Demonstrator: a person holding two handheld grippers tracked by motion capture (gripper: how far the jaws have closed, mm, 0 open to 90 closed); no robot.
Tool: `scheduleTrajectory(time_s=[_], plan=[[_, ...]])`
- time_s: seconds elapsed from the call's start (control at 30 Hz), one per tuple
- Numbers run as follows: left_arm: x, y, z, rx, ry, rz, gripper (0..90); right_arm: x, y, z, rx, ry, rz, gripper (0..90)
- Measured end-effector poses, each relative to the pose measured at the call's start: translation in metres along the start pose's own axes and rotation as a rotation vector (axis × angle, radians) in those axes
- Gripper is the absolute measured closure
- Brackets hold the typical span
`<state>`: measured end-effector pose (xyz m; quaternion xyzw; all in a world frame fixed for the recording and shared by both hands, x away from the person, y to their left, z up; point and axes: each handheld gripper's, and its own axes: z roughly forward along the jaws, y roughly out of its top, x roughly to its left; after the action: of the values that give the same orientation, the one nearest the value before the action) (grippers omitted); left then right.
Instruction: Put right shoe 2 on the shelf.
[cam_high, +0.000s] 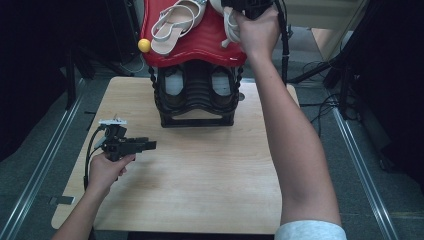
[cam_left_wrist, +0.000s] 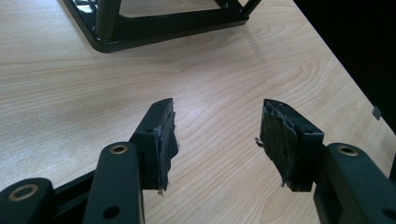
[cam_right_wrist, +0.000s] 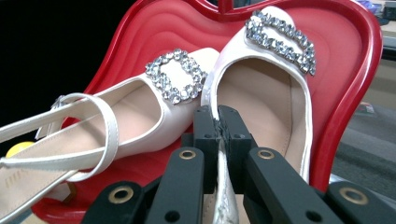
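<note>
Two cream shoes with rhinestone buckles lie on the red lip-shaped top shelf (cam_high: 200, 42) of a black shoe rack (cam_high: 197, 97). The left shoe (cam_high: 175, 25) (cam_right_wrist: 116, 116) rests free, its ankle strap looped outward. My right gripper (cam_high: 250, 6) (cam_right_wrist: 219, 121) is shut on the side edge of the right shoe (cam_right_wrist: 261, 88) (cam_high: 231, 25). My left gripper (cam_high: 150, 145) (cam_left_wrist: 217, 135) hovers low over the wooden table (cam_high: 200, 180), jaws wide apart, nothing between them.
A yellow ball (cam_high: 144, 45) sticks out at the red shelf's left edge. Another pair of shoes (cam_high: 174, 85) sits on the rack's lower tier. The rack's black base (cam_left_wrist: 154, 28) lies ahead of the left gripper. Cables and stands crowd the floor at right.
</note>
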<state>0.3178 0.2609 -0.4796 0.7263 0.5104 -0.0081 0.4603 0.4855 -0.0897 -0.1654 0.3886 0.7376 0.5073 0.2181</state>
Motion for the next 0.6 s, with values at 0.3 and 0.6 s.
scheduleTrajectory(time_s=[0.3, 0.6], plan=[[0.000, 0.000, 0.000, 0.002, 0.004, 0.001, 45.2, 0.003, -0.011, 0.001, 0.020, 0.000, -0.009, 88.4], [0.000, 0.000, 0.001, 0.006, 0.002, 0.000, 45.2, 0.011, -0.011, 0.000, 0.036, -0.046, -0.013, 88.1]])
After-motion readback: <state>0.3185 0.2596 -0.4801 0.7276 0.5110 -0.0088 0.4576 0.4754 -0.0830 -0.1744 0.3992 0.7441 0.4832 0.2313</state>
